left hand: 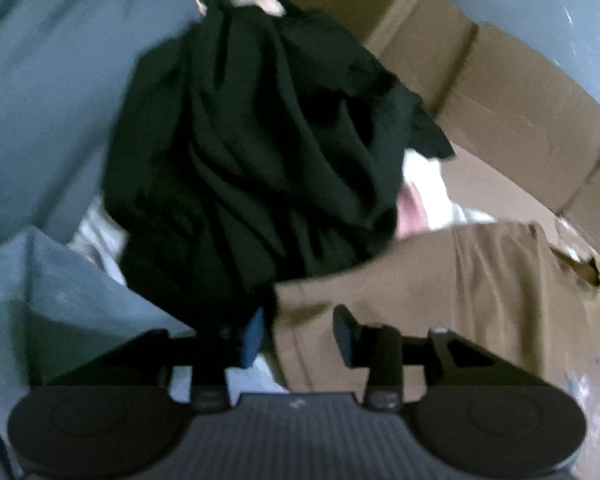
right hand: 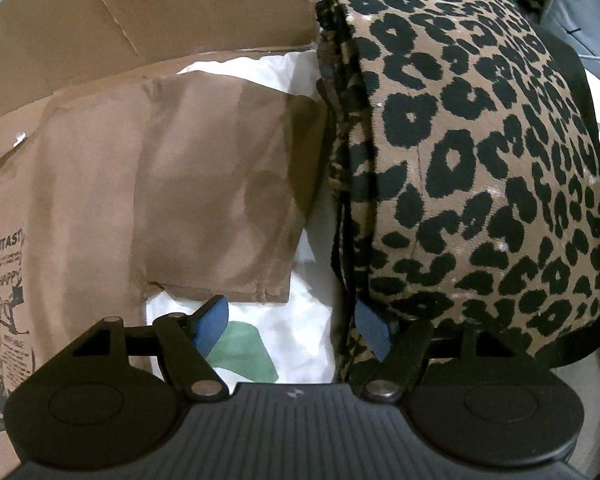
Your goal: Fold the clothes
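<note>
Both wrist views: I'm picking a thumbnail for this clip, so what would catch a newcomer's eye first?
The leopard-print garment wins: folded and bulky, it fills the right side of the right wrist view, beside a flat brown garment on white bedding. In the left wrist view, a crumpled black garment hangs in the centre, with cardboard behind it to the right.

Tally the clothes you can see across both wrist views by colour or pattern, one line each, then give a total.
Black garment: 1
Brown garment: 1
Leopard-print garment: 1
Total: 3
</note>
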Motion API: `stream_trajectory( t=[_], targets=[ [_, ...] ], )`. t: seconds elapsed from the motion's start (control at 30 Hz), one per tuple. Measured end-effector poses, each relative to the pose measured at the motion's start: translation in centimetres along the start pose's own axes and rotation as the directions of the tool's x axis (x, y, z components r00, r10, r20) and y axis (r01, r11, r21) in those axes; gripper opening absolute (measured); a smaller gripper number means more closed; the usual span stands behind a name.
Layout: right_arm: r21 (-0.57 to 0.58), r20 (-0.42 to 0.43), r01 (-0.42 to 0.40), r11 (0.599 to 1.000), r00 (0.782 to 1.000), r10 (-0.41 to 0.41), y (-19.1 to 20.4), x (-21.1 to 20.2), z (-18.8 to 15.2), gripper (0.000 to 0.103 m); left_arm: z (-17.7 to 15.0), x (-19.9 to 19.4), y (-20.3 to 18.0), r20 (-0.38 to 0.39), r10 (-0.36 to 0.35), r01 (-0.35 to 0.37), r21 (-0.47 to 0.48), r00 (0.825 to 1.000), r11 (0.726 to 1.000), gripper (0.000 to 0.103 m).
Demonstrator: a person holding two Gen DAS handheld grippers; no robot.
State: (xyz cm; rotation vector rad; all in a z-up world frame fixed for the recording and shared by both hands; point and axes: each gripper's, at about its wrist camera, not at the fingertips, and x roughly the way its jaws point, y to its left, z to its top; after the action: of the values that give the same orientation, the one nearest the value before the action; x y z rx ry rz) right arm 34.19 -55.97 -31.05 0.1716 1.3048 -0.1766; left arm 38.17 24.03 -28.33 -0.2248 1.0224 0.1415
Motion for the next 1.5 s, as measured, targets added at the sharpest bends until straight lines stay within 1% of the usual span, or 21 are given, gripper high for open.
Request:
stream_trajectory(
  t=[0.1,0.17,0.4,0.43,0.47,0.5,0.6,0.8,1.0,1.03,1.1,1.17,1.23,1.27,1.3,1.4,1.5],
  targets=[
    [-0.009,-0.003,0.002,1.0,1.0,-0.002,0.1,0.0,-0.2,0.076,-0.7,1.0,-0.3,-0.027,0.026,-0.026,0.026,0.999,0.999,0.041],
    [-0.014,-0.008,0.005,1.0,1.0,-0.006,0.2,0.3,-0.3,0.075,-1.0,1.7,-0.2,-0.032,0.052,-0.052,0.011,0.998,0.999,0.041],
    [-0.026,-0.021,0.022,0.999,1.0,-0.022,0.5,1.2,-0.3,0.076,-1.4,3.0,0.0,-0.017,0.044,-0.044,-0.013,0.999,0.999,0.042],
    [-0.026,-0.021,0.023,0.999,1.0,-0.024,0.6,1.3,-0.3,0.076,-1.5,3.0,-0.1,-0.016,0.042,-0.042,-0.008,0.999,0.999,0.038],
    [-0.025,-0.02,0.024,0.999,1.0,-0.025,0.7,1.3,-0.2,0.076,-1.5,3.1,-0.1,-0.018,0.039,-0.039,0.003,0.999,0.999,0.022],
    [-0.019,-0.02,0.021,1.0,1.0,-0.021,0.7,1.2,-0.2,0.076,-1.5,3.0,-0.2,-0.023,0.043,-0.042,0.016,0.999,0.999,0.012],
    [0.014,-0.021,-0.007,1.0,1.0,0.008,0.9,0.8,-0.1,0.075,-1.3,2.4,-0.2,-0.026,0.047,-0.046,0.046,0.999,0.998,0.007],
    [0.013,0.02,0.0,1.0,1.0,0.0,1.9,-0.9,0.6,0.074,-0.9,1.0,0.5,0.022,0.098,-0.099,0.058,0.995,0.993,0.006],
    [-0.023,0.071,0.011,1.0,0.997,-0.01,2.4,-1.6,1.2,0.073,-0.9,0.8,0.4,0.036,0.134,-0.136,0.079,0.99,0.988,0.006],
    [-0.025,0.074,0.013,1.0,0.997,-0.012,2.4,-1.5,1.4,0.073,-0.9,0.9,0.5,0.028,0.132,-0.133,0.066,0.991,0.989,0.006],
    [-0.031,0.082,0.01,0.999,0.997,-0.007,2.3,-1.2,1.7,0.073,-1.0,0.8,0.9,0.013,0.129,-0.129,0.036,0.992,0.991,0.012],
    [-0.044,0.099,-0.008,0.999,0.995,0.012,2.4,-0.7,1.9,0.073,-1.3,0.5,1.2,0.002,0.129,-0.129,0.018,0.992,0.992,0.015],
    [-0.075,0.12,-0.018,0.997,0.992,0.027,2.7,0.0,2.0,0.073,-1.8,0.0,1.3,-0.003,0.133,-0.133,0.021,0.991,0.991,0.025],
    [-0.092,0.125,-0.012,0.996,0.992,0.023,2.9,0.5,2.0,0.073,-2.1,-0.3,1.4,-0.007,0.142,-0.142,0.016,0.99,0.99,0.035],
    [-0.105,0.121,-0.002,0.994,0.992,0.015,3.0,1.1,2.1,0.073,-2.4,-0.6,1.4,-0.012,0.154,-0.153,0.009,0.988,0.988,0.038],
    [-0.123,0.052,0.065,0.99,0.997,-0.059,2.9,3.4,2.0,0.07,-3.7,-2.1,1.3,-0.001,0.133,-0.133,-0.016,0.991,0.991,0.039],
    [-0.163,0.043,0.092,0.982,0.995,-0.086,3.3,4.1,1.7,0.07,-5.1,-3.9,0.5,0.018,0.11,-0.109,-0.023,0.994,0.994,0.043]
  ],
)
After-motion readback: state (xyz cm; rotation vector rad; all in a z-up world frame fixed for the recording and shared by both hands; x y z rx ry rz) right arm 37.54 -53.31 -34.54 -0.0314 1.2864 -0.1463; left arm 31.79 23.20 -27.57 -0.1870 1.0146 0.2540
